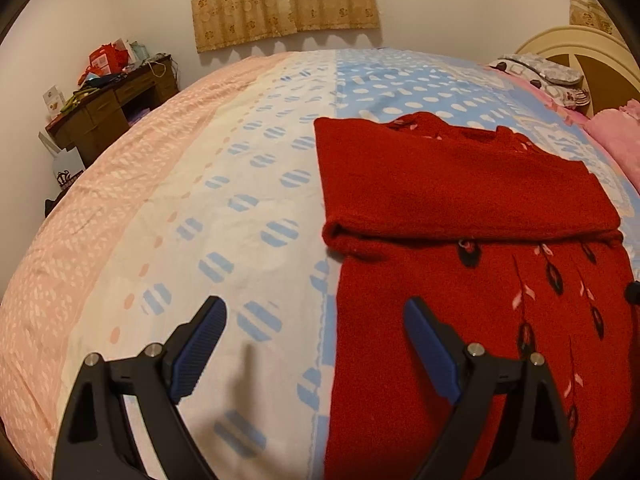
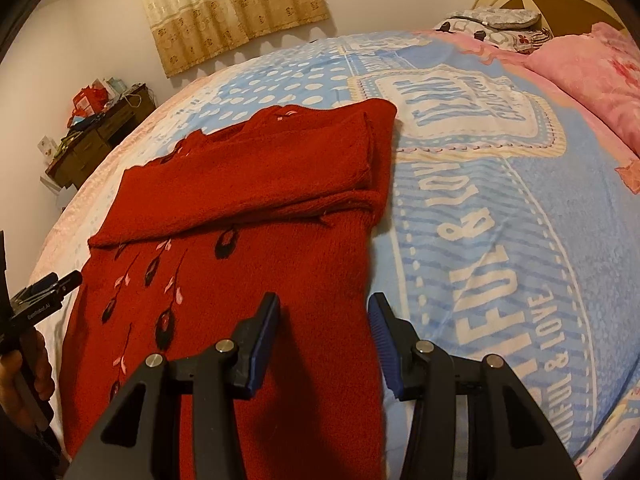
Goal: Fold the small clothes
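Note:
A red knit sweater [image 1: 460, 200] with black and pink leaf patterns lies flat on the bed, its upper part and sleeves folded into a thick band across the chest [image 2: 248, 184]. My left gripper [image 1: 316, 316] is open just above the sheet, and the sweater's left edge lies under its right finger [image 1: 424, 332]. Over the sweater's right edge, my right gripper [image 2: 324, 312] stands open with its jaws partly apart and nothing pinched between the pads. A person's hand [image 2: 28, 376] holds the left tool at the left rim of the right wrist view.
The bed sheet [image 1: 224, 216] is pink, white and blue with dots and lettering. A pink blanket [image 2: 592, 72] and pillows [image 2: 496, 20] lie by the headboard on the right. A cluttered wooden desk [image 1: 104, 104] stands at the back left, under a curtain [image 1: 284, 0].

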Demonstrator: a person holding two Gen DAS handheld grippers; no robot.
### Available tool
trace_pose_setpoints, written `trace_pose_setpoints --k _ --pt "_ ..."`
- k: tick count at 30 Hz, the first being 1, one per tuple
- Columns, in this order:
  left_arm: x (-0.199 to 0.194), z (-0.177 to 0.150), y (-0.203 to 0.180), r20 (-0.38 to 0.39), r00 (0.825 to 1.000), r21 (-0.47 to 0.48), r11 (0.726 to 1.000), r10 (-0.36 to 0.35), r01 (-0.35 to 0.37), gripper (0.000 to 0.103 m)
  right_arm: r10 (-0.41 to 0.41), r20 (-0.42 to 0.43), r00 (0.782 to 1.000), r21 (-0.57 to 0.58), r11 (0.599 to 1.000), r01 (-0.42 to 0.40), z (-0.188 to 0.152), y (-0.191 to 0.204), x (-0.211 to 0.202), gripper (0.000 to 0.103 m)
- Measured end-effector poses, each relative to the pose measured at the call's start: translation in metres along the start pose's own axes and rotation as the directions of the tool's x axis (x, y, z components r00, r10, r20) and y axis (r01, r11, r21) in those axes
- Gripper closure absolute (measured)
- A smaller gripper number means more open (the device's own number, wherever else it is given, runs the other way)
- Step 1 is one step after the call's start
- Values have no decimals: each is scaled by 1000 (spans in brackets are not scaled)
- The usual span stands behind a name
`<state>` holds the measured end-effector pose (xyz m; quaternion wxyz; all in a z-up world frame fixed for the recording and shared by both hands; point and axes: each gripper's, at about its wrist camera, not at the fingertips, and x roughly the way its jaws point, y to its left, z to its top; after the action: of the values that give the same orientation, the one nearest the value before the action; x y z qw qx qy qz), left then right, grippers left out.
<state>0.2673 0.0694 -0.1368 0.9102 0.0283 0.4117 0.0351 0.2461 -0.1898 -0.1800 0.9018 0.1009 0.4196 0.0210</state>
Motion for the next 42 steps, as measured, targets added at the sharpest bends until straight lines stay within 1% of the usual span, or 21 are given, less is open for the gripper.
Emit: trace_pose_setpoints --k 14,22,26,34,42 --pt "-22 -26 1 -5 1000 12 1000 -11 11 10 -10 -9 1000 -17 1000 10 -28 2 -21 56" --pt "-39 -45 1 -4 999 21 999 -33 33 10 -10 -26 1000 -52 999 9 -50 10 -39 56" --pt "-46 -54 0 -5 999 33 999 -41 41 10 -3 -33 999 -61 998 1 -62 14 -46 52" --pt "-59 -69 1 -2 999 46 998 -53 53 10 -8 -60 998 -103 995 2 -88 23 -55 52" --pt "-67 -85 1 -17 998 60 996 -59 60 10 -11 -60 998 -97 995 5 -103 24 -66 51"
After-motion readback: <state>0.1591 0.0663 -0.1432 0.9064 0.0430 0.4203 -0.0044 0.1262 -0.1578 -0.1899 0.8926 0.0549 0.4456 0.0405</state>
